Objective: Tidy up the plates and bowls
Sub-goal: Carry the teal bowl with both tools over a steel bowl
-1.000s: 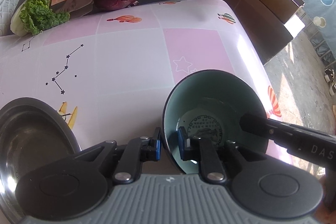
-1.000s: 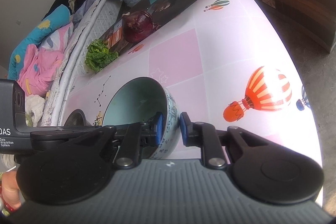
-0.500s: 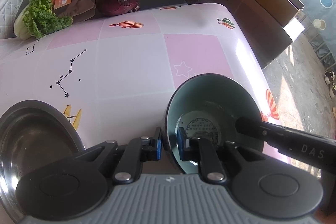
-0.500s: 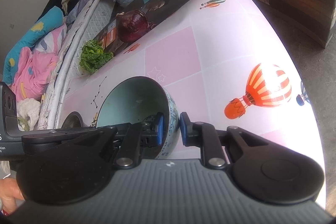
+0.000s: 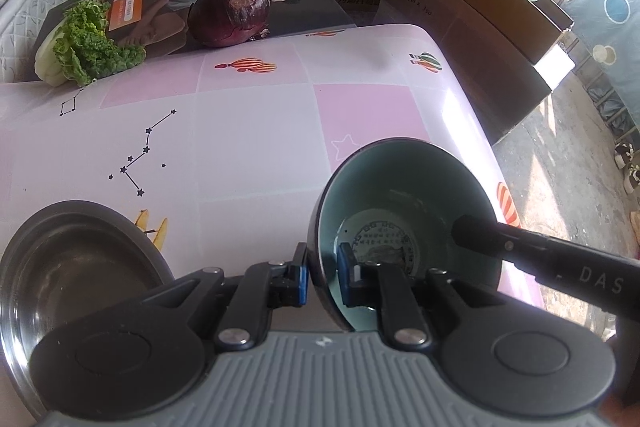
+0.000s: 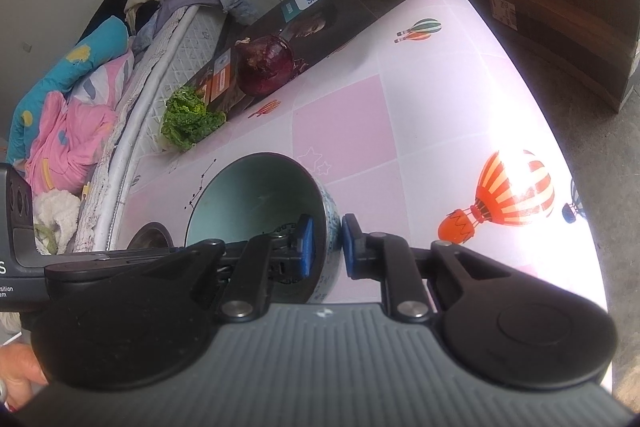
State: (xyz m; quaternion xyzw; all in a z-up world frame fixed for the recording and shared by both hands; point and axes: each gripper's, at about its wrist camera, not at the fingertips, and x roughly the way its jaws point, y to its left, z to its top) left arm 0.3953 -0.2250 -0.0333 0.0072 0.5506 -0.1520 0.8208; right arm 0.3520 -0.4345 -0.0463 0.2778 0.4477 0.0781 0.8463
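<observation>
Item: ceramic bowl (image 5: pixel 404 215), one piece, in transit. Location: above the near right part of the pink patterned table (image 5: pixel 248 147), tilted so its mouth faces the far side, clear of the surface as far as the views show. Held from both sides: the left gripper (image 5: pixel 322 277) is clenched on the near-left rim, one blue pad outside the wall and one inside; the right gripper (image 6: pixel 327 245) is likewise clamped on the opposite rim, its pads either side of the wall. Appearance: pale teal glazed interior with a round printed medallion at the bottom, dark rim line, blue-and-white patterned exterior visible in the right wrist view; no chips or contents seen. Companion piece: steel bowl (image 5: pixel 68 267), empty, standing on the table just left of the ceramic one. Status of sorting: judged mid-way; the ceramic bowl is lifted but not yet placed, and nesting or stacking with the steel bowl remains to be done. No plates appear in either view.
</observation>
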